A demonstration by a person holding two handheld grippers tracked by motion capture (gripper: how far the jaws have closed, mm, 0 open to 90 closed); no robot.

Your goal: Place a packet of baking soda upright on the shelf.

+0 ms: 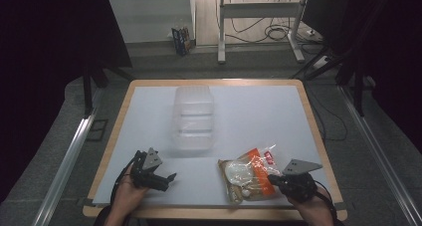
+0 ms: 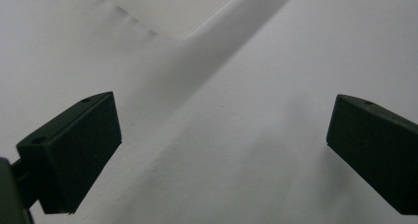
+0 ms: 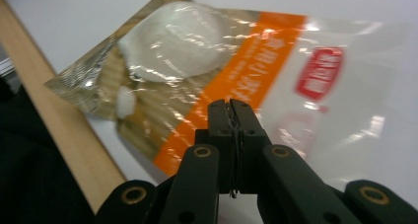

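- Two black jaws of the right gripper [image 3: 230, 105] are pressing flat together, apparently pinching the near edge of the snack bag [image 3: 207, 81]; whether film sits between them, I cannot tell for sure.
- Bag is stretching ahead of that claw, long axis running away and leftward.
- Left gripper [image 1: 166, 178] is resting with jaws spread, nothing between them, well apart from the bag.
- Clear container [image 1: 193, 117] is standing beyond both, nearer the left claw.

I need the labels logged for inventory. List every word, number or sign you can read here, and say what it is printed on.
None can be read.
Snack bag, red patch: pale print, too blurred to read.
Snack bag, orange band: a row of pale characters, too blurred to read.
Box on the floor past the table: too small to read.
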